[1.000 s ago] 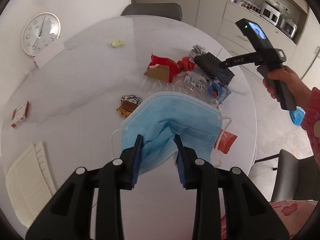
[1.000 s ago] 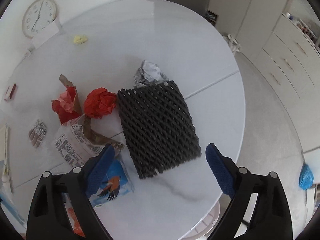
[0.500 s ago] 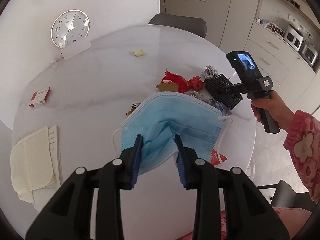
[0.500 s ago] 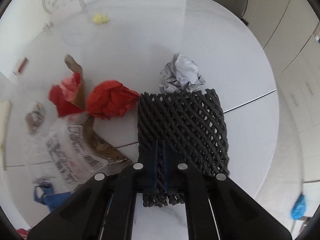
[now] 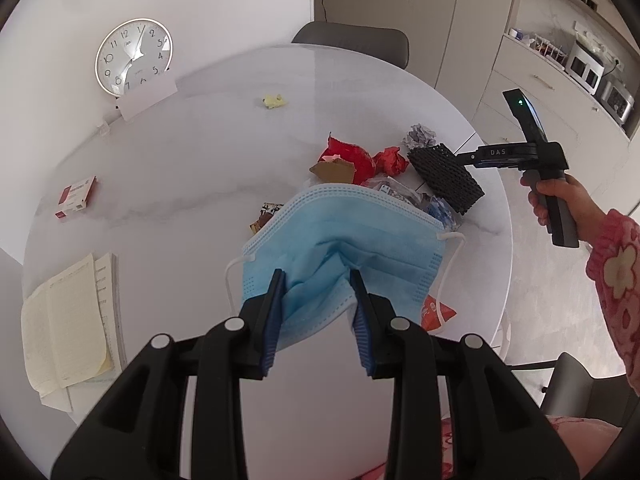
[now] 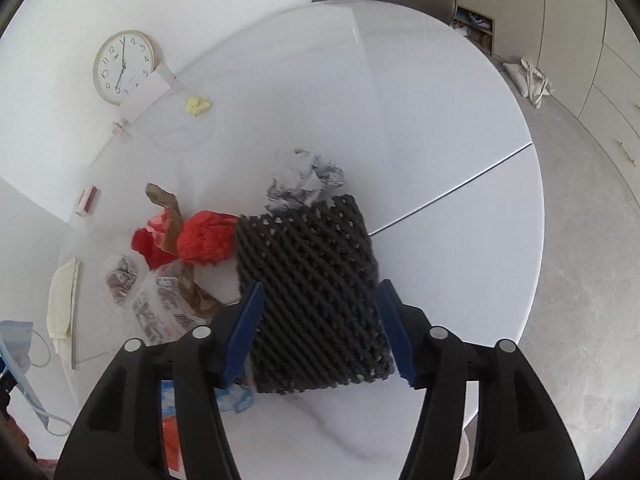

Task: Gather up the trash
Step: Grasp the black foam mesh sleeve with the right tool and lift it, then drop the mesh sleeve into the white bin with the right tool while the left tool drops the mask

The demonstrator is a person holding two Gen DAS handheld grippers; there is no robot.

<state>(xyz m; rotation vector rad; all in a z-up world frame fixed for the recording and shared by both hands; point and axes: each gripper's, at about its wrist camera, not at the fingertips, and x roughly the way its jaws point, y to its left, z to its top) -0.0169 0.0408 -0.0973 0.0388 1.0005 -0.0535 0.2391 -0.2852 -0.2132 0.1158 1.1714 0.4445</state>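
My left gripper (image 5: 318, 312) is shut on a blue face mask (image 5: 344, 240) and holds it above the white round table (image 5: 180, 168). My right gripper (image 6: 320, 328) has its fingers on both sides of a black foam net sleeve (image 6: 312, 288), lifted off the table; it also shows in the left wrist view (image 5: 444, 176). Below lie red crumpled paper (image 6: 204, 238), a torn red and brown wrapper (image 6: 160, 224), a grey paper ball (image 6: 304, 178), a clear printed bag (image 6: 160, 312) and a yellow scrap (image 6: 198, 106).
A clock (image 5: 134, 56) leans on the wall behind the table. A red box (image 5: 76, 198) and an open notebook (image 5: 68, 324) lie at the left. A grey chair (image 5: 352, 42) stands at the far side. Cabinets (image 5: 540, 92) line the right.
The right gripper closed on the black net sleeve, then its jaws widened while it raised the sleeve off the table. The left gripper rose and drew back with the mask.
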